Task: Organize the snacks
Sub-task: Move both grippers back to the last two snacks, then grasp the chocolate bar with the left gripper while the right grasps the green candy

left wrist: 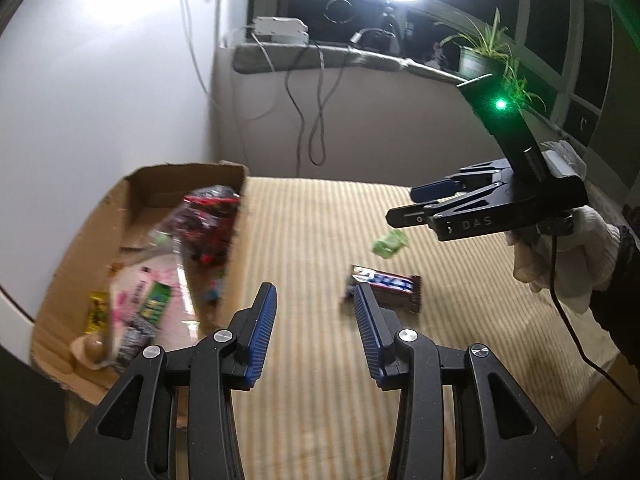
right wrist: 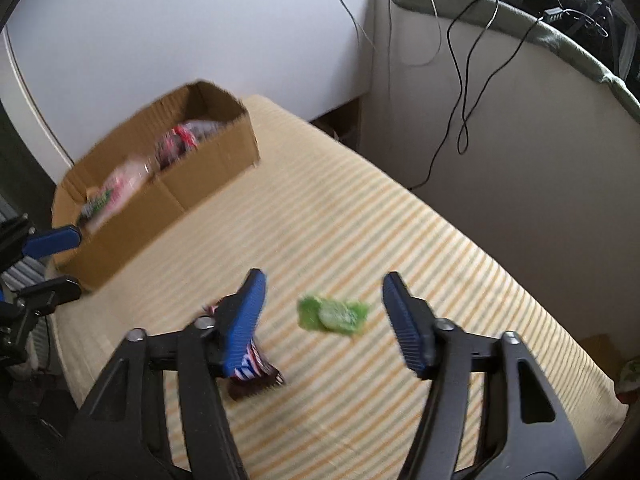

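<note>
Both jaws open, empty | left view only: plant (left wrist: 486, 54) | box (right wrist: 192, 184) contents blurred

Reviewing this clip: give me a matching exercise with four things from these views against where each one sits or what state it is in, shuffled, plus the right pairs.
Things
1. green snack packet
2. chocolate bar
3. cardboard box
4. potted plant

Places or states
A. on the windowsill
B. holds several snack bags
C. on the striped cloth, ahead between the open fingers of the right gripper
D. on the striped cloth, partly behind a finger of the open left gripper

Pairs: 1-C, 2-D, 3-B, 4-A
</note>
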